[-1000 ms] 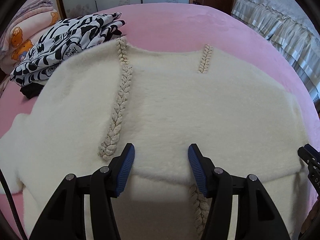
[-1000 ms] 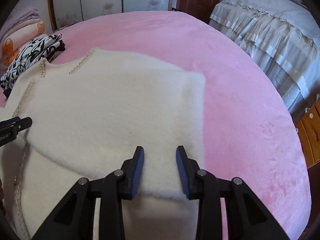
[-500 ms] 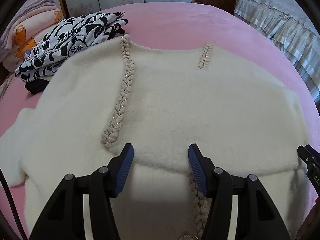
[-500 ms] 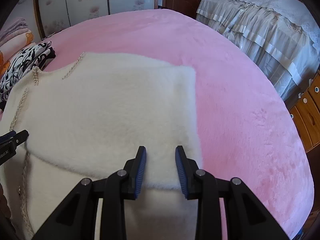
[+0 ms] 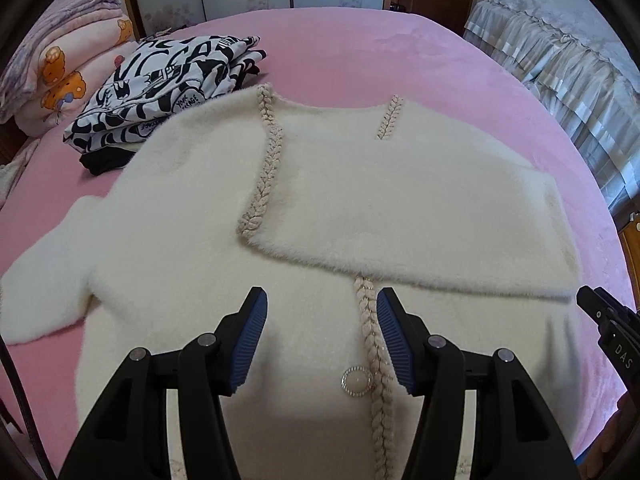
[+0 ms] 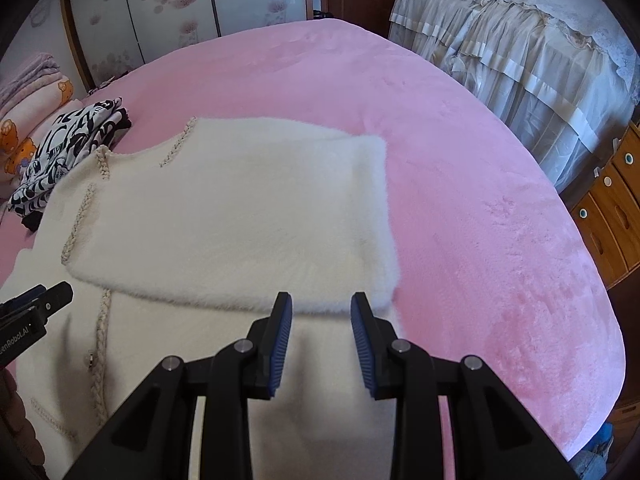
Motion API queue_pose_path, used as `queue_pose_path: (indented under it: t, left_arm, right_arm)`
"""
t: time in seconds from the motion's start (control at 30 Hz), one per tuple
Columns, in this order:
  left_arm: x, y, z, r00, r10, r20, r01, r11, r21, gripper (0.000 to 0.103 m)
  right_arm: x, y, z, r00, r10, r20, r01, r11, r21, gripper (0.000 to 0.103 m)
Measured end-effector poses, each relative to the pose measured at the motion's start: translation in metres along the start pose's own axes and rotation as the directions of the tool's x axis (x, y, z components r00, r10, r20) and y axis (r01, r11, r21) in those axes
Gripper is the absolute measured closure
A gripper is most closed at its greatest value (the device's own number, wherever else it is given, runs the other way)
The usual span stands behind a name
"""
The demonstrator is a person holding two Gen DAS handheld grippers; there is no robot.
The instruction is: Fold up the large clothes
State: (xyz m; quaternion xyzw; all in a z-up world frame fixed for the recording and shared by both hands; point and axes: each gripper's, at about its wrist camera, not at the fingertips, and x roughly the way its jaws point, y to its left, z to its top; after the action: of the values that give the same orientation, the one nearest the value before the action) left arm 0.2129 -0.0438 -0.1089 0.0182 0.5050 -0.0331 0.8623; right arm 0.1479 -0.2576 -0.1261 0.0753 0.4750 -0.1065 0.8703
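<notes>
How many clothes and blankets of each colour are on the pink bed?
Cream fluffy cardigan: 1
Black-and-white printed folded garment: 1
Black folded garment under it: 1
Pink bear-print blanket: 1
Lilac blanket: 1
Total: 5

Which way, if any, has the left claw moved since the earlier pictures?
Yes. The left claw has pulled back toward the viewer: the folded edge of the cardigan, earlier between its fingers, now lies ahead of them, and a button has appeared.
</notes>
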Motion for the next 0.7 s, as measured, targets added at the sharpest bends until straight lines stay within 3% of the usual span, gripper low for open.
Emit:
queue_pose_path:
  t: [0.3,0.7]
  left_arm:
    - [-0.071,0.019,-0.033,0.999,-0.007,0.039,0.007,1.000,0.003,0.040]
    - [-0.144,0.098,-0.068,0.993,0.006,0.121,0.007,0.995,-0.103,0.038]
  right_arm:
    - [-0.060,0.020,-0.017,0.997,0.027,0.067,-0.025,0.999,-0.032,0.072]
    - [-0.128,0.087,-0.040,0.984,0.107,0.140,-0.085,0.985,-0.151,0.066]
